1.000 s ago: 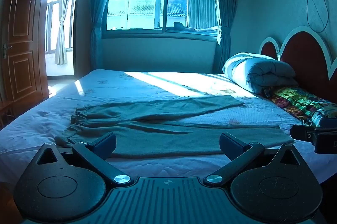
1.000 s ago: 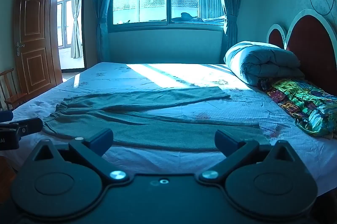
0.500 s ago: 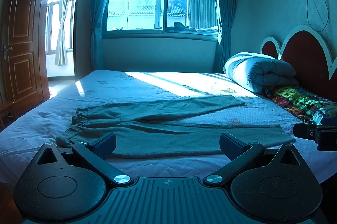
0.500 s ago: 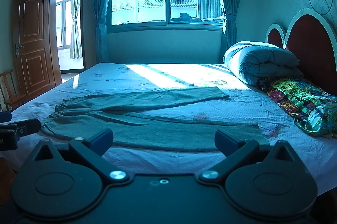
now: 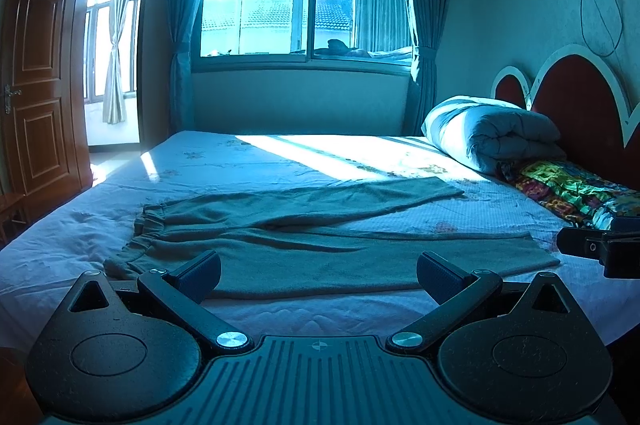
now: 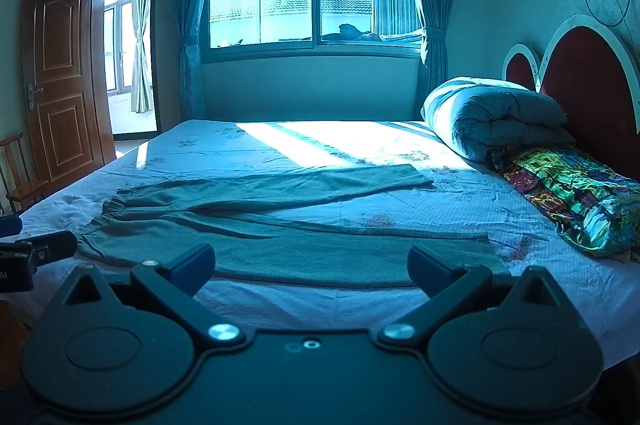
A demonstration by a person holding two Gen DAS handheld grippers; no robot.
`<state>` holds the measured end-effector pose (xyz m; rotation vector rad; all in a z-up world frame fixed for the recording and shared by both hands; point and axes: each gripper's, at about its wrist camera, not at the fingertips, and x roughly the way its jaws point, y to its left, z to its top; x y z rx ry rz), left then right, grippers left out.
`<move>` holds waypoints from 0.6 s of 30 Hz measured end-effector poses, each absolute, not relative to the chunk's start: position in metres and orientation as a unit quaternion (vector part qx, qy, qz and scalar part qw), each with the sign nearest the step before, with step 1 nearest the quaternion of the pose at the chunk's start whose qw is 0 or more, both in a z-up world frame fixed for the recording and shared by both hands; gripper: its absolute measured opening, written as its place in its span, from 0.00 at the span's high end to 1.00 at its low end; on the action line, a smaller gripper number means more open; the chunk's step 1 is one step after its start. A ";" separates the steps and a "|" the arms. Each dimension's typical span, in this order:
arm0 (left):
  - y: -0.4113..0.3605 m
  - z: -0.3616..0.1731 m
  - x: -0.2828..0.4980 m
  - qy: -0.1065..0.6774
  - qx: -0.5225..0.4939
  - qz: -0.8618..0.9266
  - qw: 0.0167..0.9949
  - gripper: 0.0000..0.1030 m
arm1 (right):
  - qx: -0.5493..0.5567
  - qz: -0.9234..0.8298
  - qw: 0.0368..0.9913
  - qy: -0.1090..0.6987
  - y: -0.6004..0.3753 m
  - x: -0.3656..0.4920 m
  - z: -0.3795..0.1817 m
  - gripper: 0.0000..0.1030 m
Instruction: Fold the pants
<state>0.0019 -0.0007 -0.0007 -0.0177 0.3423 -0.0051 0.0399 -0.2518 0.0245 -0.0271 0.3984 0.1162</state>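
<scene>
The pants [image 5: 320,245] lie flat near the near edge of the bed [image 5: 280,161], legs spread; bare sheet lies beyond them. The near hem is partly hidden behind my fingers. My left gripper [image 5: 319,275] and right gripper [image 6: 311,268] hang released, empty, short of the pants.

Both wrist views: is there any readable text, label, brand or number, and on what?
"AI": white letters, cut off by the frame edge, on the left gripper body in the right wrist view.
Patterned blanket: busy print, nothing legible.
Pants, bed, door: no text.
</scene>
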 end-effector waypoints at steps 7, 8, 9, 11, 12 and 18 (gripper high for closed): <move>0.000 0.000 0.000 0.169 -0.010 -0.004 0.986 0.00 | -0.015 0.057 0.979 0.197 -0.251 0.040 0.025 0.06; 0.000 0.000 0.000 0.170 -0.010 -0.004 0.985 0.00 | -0.014 0.057 0.979 0.197 -0.252 0.040 0.025 0.06; 0.000 0.000 0.000 0.170 -0.009 -0.004 0.985 0.00 | -0.013 0.056 0.979 0.197 -0.252 0.039 0.025 0.06; -0.001 0.000 0.000 0.171 -0.009 -0.006 0.985 0.00 | -0.014 0.056 0.979 0.197 -0.251 0.039 0.025 0.06; -0.001 0.001 0.000 0.170 -0.008 -0.006 0.985 0.00 | -0.014 0.057 0.979 0.198 -0.251 0.039 0.025 0.06; -0.001 0.001 0.000 0.171 -0.008 -0.006 0.985 0.00 | -0.013 0.057 0.978 0.198 -0.251 0.039 0.025 0.06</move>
